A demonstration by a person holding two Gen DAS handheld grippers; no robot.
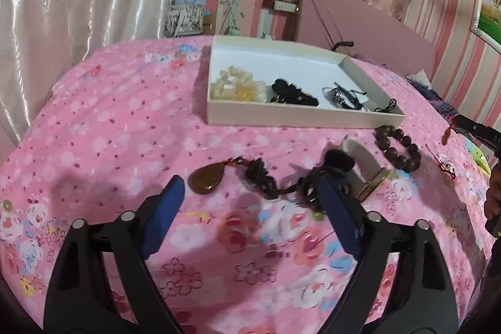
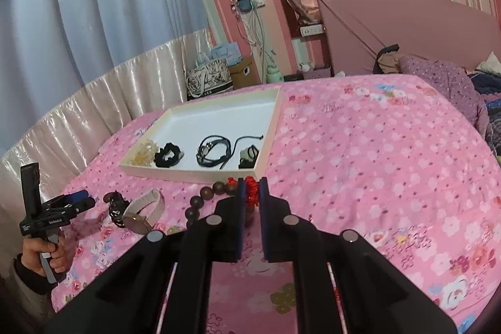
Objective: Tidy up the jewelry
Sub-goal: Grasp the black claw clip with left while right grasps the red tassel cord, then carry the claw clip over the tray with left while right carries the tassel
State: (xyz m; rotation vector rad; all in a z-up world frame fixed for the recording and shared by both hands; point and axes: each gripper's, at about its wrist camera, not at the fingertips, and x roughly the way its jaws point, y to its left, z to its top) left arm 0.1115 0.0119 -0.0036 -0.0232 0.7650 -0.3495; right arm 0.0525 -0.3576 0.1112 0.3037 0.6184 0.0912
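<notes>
In front of the white tray on the pink bedspread, the loose pieces wait in a row, seemingly to be boxed with those inside. The left gripper hovers with its fingers wide apart over the amber pendant and its cord. The right gripper has its fingers pinched on a red knotted charm, just beside the wooden bead bracelet.

Black gripper frames, blue pads, silver screws.
</notes>
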